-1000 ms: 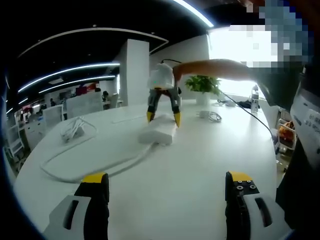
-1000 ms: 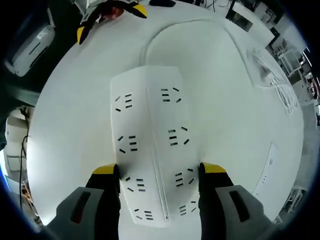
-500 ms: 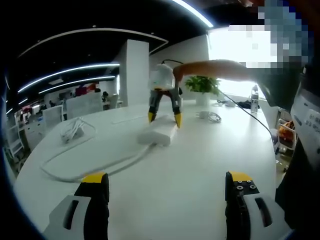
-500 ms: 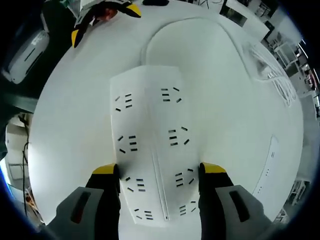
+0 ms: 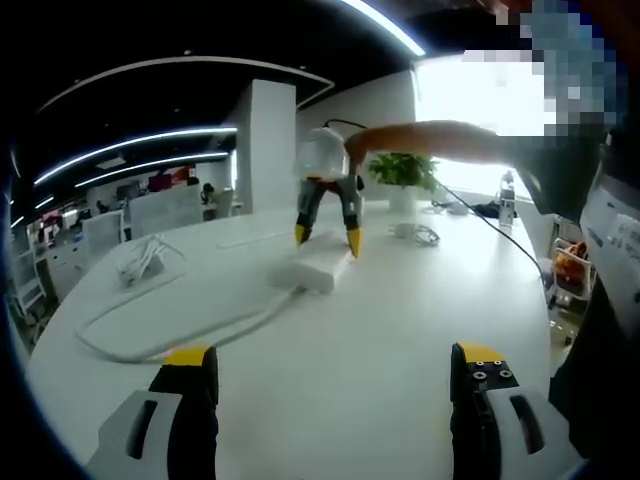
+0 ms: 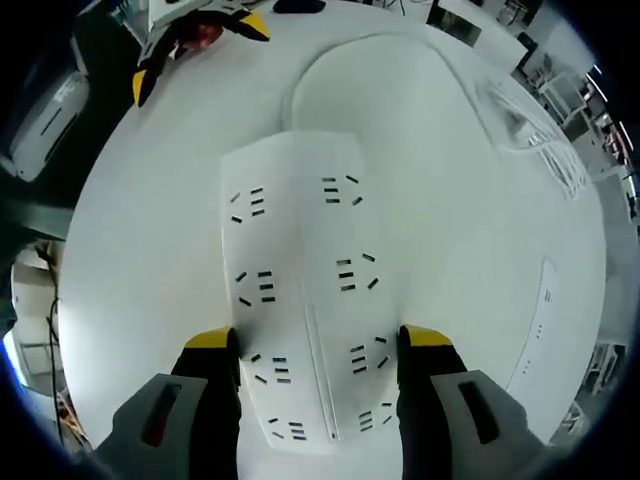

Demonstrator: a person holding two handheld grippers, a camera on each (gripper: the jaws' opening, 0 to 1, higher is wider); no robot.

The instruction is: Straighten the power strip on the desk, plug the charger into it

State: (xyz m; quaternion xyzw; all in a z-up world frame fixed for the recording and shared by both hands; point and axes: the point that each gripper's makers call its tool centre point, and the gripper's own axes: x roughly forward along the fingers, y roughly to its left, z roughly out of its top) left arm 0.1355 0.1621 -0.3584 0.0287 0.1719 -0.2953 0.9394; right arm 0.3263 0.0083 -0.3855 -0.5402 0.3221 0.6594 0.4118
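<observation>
The white power strip (image 6: 300,290) lies flat on the white desk (image 6: 480,260), its sockets facing up. My right gripper (image 6: 318,338) is shut on its sides near one end. From the left gripper view, the right gripper (image 5: 327,237) stands over the power strip (image 5: 312,270) at mid-desk, a person's arm behind it. The strip's cord (image 5: 170,330) loops off to the left. The white charger (image 5: 143,261) with its coiled cable sits far left; it also appears as the charger (image 6: 540,150). My left gripper (image 5: 335,362) hangs open near the desk's front, holding nothing.
A potted plant (image 5: 405,170) and loose cables (image 5: 424,233) sit at the desk's far side. A flat white bar (image 6: 535,330) lies to the right of the strip. A person stands at the right edge of the left gripper view.
My right gripper has swung the power strip a little on the desk, its near end moving left in the left gripper view. The left gripper has stayed still and open.
</observation>
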